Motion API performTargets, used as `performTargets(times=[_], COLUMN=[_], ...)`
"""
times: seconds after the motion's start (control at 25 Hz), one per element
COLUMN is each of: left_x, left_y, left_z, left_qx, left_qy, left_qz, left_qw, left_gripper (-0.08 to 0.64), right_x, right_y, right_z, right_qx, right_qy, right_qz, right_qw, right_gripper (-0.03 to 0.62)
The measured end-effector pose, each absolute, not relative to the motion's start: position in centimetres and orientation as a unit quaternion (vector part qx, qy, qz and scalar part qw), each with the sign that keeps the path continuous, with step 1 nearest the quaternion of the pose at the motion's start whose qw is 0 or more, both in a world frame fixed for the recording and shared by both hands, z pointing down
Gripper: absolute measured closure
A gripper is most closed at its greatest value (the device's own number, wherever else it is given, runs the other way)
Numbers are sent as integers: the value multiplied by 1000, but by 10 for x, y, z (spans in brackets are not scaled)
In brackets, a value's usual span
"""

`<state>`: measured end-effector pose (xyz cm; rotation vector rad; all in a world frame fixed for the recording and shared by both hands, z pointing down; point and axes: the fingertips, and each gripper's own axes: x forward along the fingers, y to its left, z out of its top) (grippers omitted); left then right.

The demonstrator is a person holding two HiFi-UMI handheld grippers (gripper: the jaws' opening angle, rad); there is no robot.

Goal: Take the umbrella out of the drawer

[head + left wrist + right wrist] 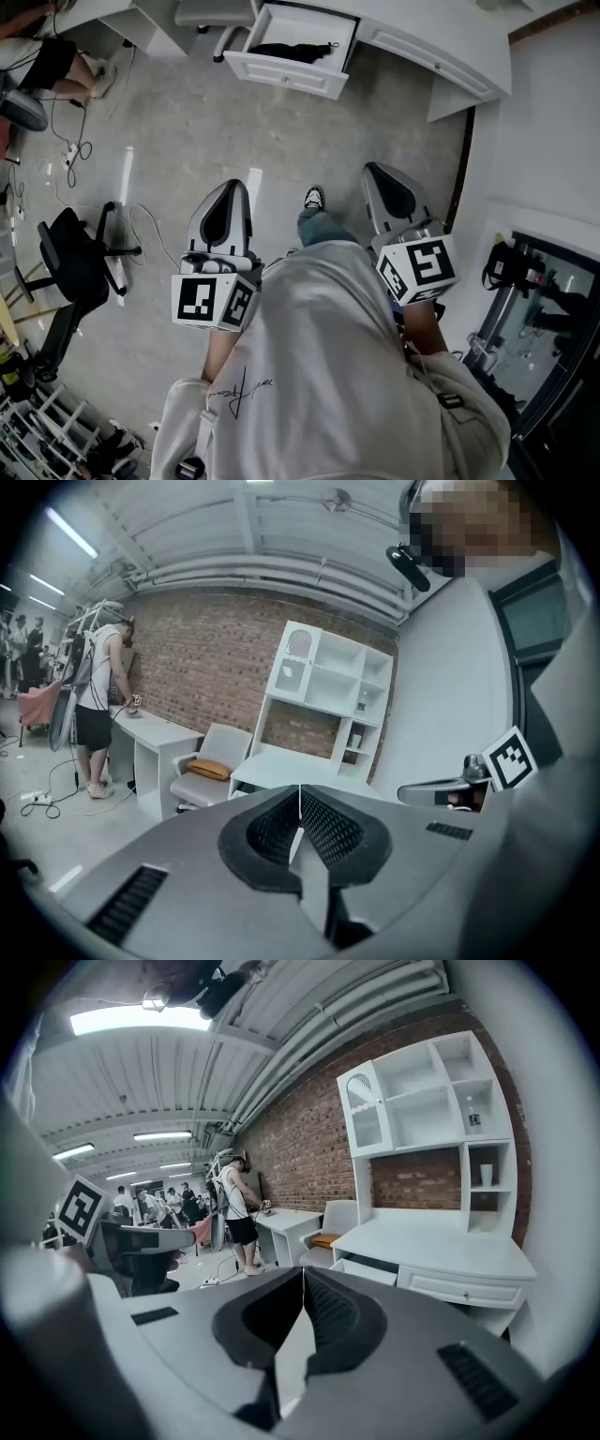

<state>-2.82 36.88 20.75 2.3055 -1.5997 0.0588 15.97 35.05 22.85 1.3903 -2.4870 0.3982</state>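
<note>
Grippers are held low before the person's waist, side by side and apart, both pointed forward and slightly downward. The jaws of the left gripper [300, 799] are pressed together with nothing between them, and the same is seen on the right gripper [303, 1279]. The black umbrella [291, 52] is laid inside the open drawer [281, 73] of the white desk [441, 37], well apart from both grippers. A grey floor [187, 131] is seen between, and a brick wall [206, 658] behind the desk.

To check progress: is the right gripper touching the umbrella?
Apart. Head view shows floor between the right gripper and the umbrella in the open drawer.
</note>
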Motion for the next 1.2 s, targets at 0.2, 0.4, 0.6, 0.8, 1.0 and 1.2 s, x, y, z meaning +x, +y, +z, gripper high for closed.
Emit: performTargets(times=[0.2, 0.4, 0.6, 0.8, 1.0, 1.2], left_x=[-18, -12, -6, -11, -20, -24], left_y=[334, 308, 296, 282, 260, 227], left_z=[200, 198, 198, 208, 210, 210], left_qx=[810, 807, 810, 803, 807, 820], left_qy=[-565, -572, -567, -573, -565, -545], left_qz=[19, 15, 19, 26, 22, 25], left_qw=[154, 146, 149, 163, 174, 176], left_gripper=[543, 543, 543, 543, 543, 543], right_x=[167, 181, 190, 190, 189, 182], right_y=[312, 287, 277, 263, 244, 221], right_z=[223, 217, 215, 221, 219, 218], right_qx=[472, 472, 476, 479, 489, 491], right_qy=[-864, -867, -866, -863, -856, -853], right_qz=[128, 116, 115, 123, 128, 146], right_qw=[119, 110, 101, 104, 109, 102], right_gripper=[566, 566, 566, 566, 566, 566])
